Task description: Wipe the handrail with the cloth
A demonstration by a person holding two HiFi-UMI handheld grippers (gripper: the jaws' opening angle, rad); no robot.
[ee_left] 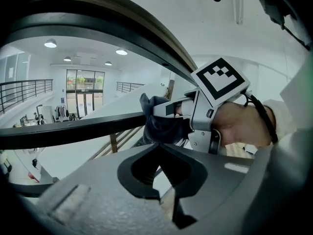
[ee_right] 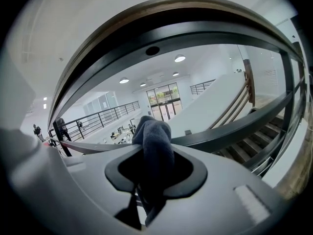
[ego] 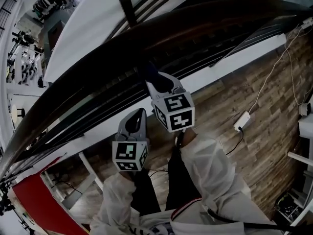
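Observation:
A broad dark handrail (ego: 195, 23) runs diagonally from lower left to upper right, with thinner dark bars (ego: 98, 116) under it. My right gripper (ego: 152, 81) is shut on a dark blue cloth (ego: 149, 71), which it holds up against the underside edge of the rail. In the right gripper view the cloth (ee_right: 155, 146) bulges out between the jaws, in front of a lower bar (ee_right: 234, 129). My left gripper (ego: 139, 113) hangs lower and nearer to me, shut and empty, off the rail. The left gripper view looks across at the right gripper (ee_left: 164, 110) and the cloth (ee_left: 159, 124).
Below the railing lies a wood-plank floor with a white power strip (ego: 242, 121) and trailing cables. A red panel (ego: 34, 199) stands at lower left and white shelving (ego: 303, 126) at the right edge. Stairs (ee_right: 244, 153) descend beyond the bars.

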